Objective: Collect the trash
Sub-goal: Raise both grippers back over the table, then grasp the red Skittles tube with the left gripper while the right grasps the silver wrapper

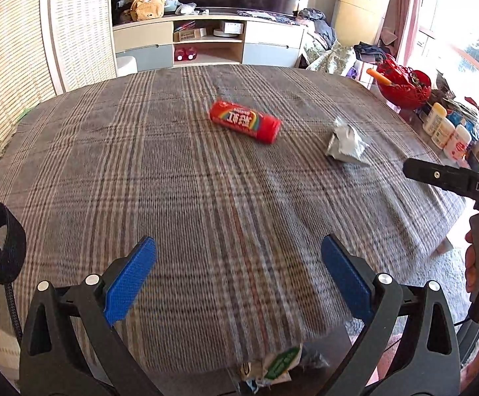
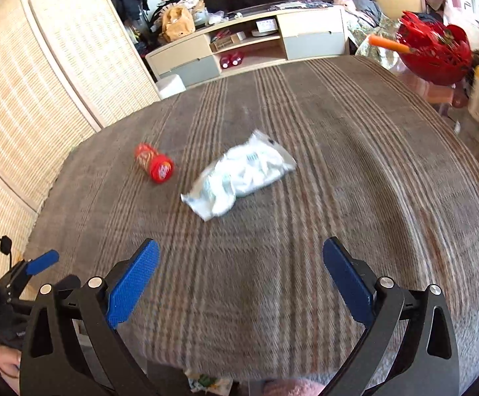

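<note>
A red cylindrical snack tube [image 1: 245, 124] lies on its side on the plaid-covered table [image 1: 140, 171]. To its right sits a crumpled silvery-white wrapper [image 1: 347, 143]. My left gripper [image 1: 238, 264] hovers open over the near part of the table, well short of both, with nothing between its blue pads. In the right wrist view the wrapper [image 2: 239, 176] lies ahead in the middle and the red tube [image 2: 154, 162] to its left. My right gripper [image 2: 241, 264] is open and empty above the near table edge.
A red basket [image 1: 404, 87] and several white bottles [image 1: 444, 128] stand on a side surface at the right. More wrappers lie below the table's front edge [image 1: 279, 363]. A TV cabinet [image 1: 206, 43] stands beyond the table, and a slatted screen [image 1: 15, 66] on the left.
</note>
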A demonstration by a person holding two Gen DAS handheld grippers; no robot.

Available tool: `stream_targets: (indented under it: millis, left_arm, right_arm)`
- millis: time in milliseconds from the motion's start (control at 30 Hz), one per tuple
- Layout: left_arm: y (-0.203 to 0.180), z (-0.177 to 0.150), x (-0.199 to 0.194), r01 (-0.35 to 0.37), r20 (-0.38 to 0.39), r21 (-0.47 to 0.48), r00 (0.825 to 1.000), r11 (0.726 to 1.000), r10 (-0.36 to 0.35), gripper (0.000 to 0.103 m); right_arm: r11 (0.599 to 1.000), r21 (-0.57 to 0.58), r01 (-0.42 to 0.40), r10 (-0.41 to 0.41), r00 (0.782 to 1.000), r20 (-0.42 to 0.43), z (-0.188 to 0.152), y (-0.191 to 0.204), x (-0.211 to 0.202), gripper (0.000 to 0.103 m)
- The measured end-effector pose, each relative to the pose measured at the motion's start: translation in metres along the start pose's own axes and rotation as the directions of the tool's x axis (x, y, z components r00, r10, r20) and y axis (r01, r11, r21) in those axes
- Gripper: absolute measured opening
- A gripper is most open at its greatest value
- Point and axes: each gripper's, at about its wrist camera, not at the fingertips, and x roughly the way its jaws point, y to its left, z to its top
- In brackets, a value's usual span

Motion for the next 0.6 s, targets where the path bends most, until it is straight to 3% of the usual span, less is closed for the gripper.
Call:
stream_targets:
  millis: [100, 167, 267, 533, 600]
  left_arm:
    - [0.003, 0.016, 0.01, 0.0, 0.008, 0.008, 1.0, 1.0, 0.0, 0.095]
    - [0.003, 0.028, 0.018, -0.001, 0.009, 0.011, 1.0, 1.0, 0.001, 0.095]
    - [0.004, 0.038, 0.029, 0.001, 0.002, 0.012, 1.0, 1.0, -0.001, 0.095]
    - [0.002, 0.062, 0.057, 0.015, -0.013, 0.014, 1.0, 1.0, -0.015, 0.095]
    - [0.002, 0.066, 0.064, 0.018, -0.019, 0.011, 1.0, 1.0, -0.018, 0.095]
  right_arm:
    - [1.0, -0.023, 0.01, -0.01, 1.0, 0.002, 0.018, 0.01, 0.018, 0.097]
    - [1.0, -0.023, 0.006, -0.006, 1.0, -0.014, 0.028, 0.013, 0.034, 0.087]
    - [1.0, -0.009, 0.014, -0.015, 0.999, -0.043, 0.037, 0.013, 0.054, 0.08]
    - [0.997, -0.044, 0.071, -0.074, 0.995, -0.067, 0.038, 0.014, 0.087, 0.077]
    - [0.993, -0.072, 0.098, -0.102, 0.993, -0.054, 0.039, 0.014, 0.087, 0.064]
